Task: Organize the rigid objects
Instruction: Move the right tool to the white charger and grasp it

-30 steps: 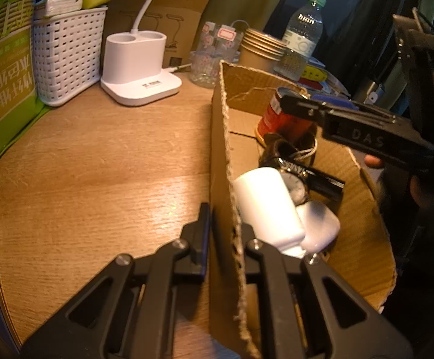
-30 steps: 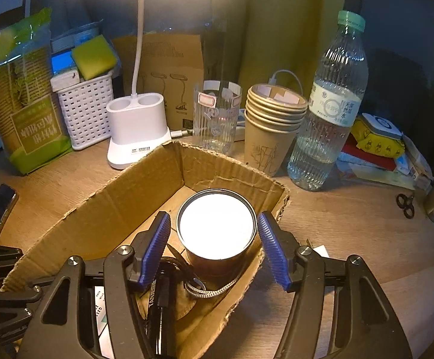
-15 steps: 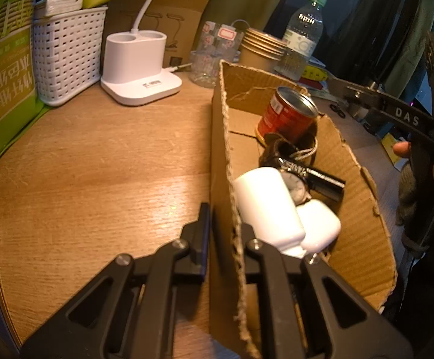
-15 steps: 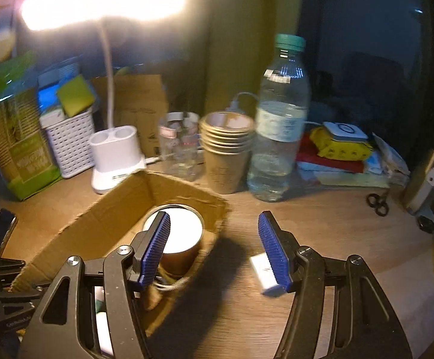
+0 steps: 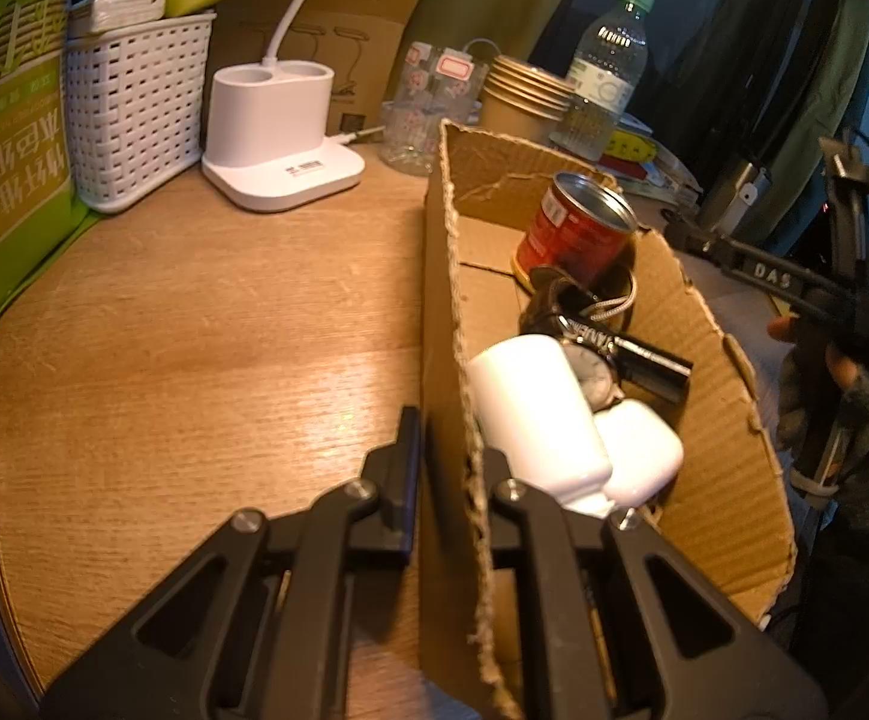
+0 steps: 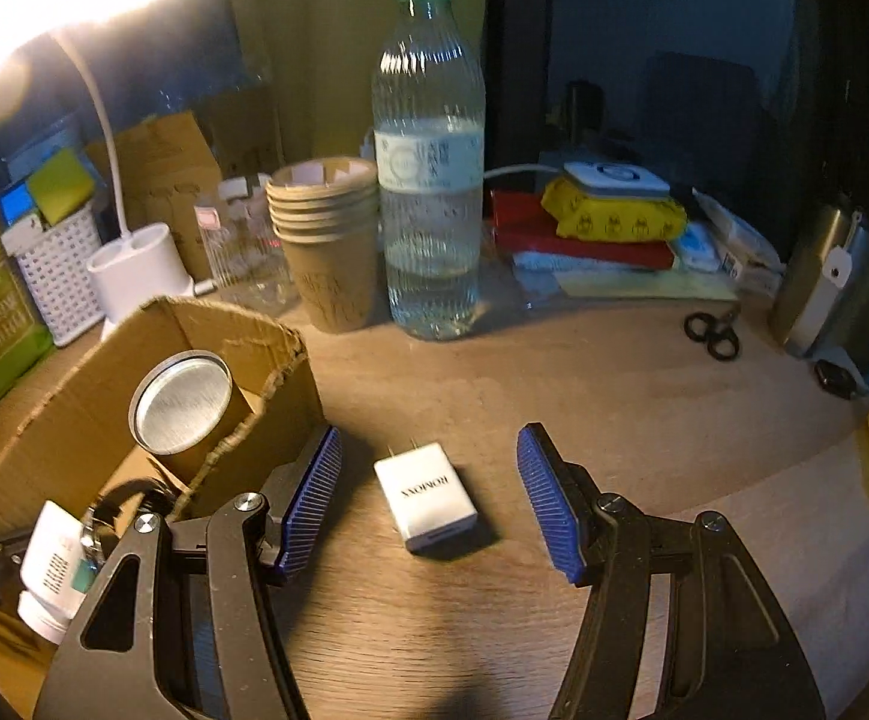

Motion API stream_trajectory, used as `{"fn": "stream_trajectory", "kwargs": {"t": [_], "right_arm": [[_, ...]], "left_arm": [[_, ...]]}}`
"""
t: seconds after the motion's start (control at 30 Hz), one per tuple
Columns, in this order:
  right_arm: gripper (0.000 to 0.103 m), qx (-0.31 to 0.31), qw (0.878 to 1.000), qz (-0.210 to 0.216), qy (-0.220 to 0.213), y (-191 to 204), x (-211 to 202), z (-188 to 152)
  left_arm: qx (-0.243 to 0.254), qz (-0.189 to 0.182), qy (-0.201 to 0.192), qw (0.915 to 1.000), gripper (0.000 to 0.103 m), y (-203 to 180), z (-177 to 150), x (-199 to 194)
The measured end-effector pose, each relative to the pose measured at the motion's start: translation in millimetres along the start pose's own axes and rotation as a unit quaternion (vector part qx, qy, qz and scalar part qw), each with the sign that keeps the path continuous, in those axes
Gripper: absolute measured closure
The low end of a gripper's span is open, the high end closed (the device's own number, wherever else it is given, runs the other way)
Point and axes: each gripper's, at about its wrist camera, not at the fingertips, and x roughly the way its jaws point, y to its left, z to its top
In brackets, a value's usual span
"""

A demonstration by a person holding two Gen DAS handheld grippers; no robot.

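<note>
The left gripper pinches the box wall. The right gripper is wide open — a white charger lies between its fingers on the desk.

White charger flat beside box

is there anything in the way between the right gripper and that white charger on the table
Nothing visible. The white charger lies flat on the bare table, already between the open jaws of the right gripper, touching neither. The cardboard box stands just to its left.
</note>
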Motion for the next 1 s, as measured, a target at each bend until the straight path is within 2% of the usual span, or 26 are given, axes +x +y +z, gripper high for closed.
{"fn": "stream_trajectory", "kwargs": {"t": [0.27, 1.0], "right_arm": [[0.038, -0.006, 0.999, -0.010, 0.032, 3, 22, -8], [0.039, -0.014, 0.998, -0.016, 0.063, 5, 47, -13]], "left_arm": [[0.000, 0.000, 0.000, 1.0000, 0.093, 0, 0, 0], [0.000, 0.000, 0.000, 1.0000, 0.093, 0, 0, 0]]}}
